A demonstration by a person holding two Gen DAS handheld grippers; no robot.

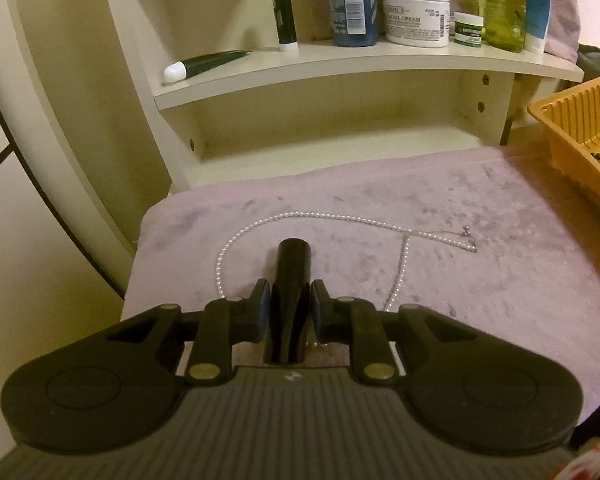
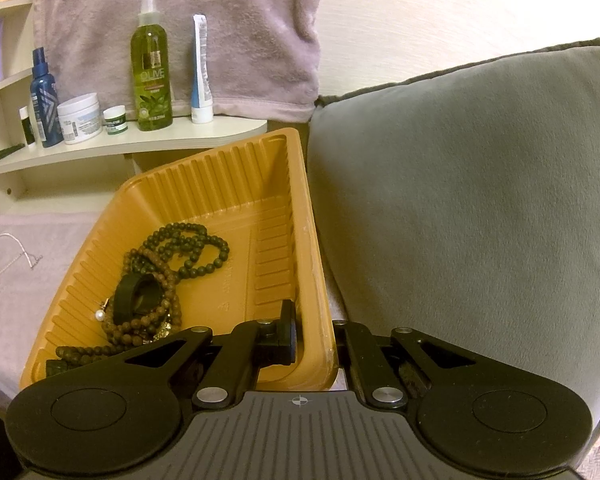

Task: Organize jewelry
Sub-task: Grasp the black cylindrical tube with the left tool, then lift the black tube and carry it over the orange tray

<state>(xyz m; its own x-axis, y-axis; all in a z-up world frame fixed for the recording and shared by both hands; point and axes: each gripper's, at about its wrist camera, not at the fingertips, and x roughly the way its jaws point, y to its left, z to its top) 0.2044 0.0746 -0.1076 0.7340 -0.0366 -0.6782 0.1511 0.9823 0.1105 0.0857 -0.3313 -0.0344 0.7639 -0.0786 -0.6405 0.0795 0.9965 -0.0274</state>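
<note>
My left gripper (image 1: 290,294) is shut on a black flat cuff-like bracelet (image 1: 294,264) that sticks forward, low over the pink towel (image 1: 380,272). A white pearl necklace (image 1: 316,216) with a silver clasp lies on the towel just beyond it. My right gripper (image 2: 314,328) is shut on the right wall of the orange plastic tray (image 2: 236,184), one finger inside, one outside. The tray holds dark green bead strands (image 2: 192,248), brown bead strands (image 2: 156,312), a black ring-shaped band (image 2: 134,296) and a pearl earring (image 2: 99,315).
A cream shelf (image 1: 340,64) behind the towel carries bottles, jars and tubes. A grey cushion (image 2: 480,200) stands right of the tray. A pink towel (image 2: 180,20) hangs on the wall. The tray's edge (image 1: 572,128) shows at the far right in the left wrist view.
</note>
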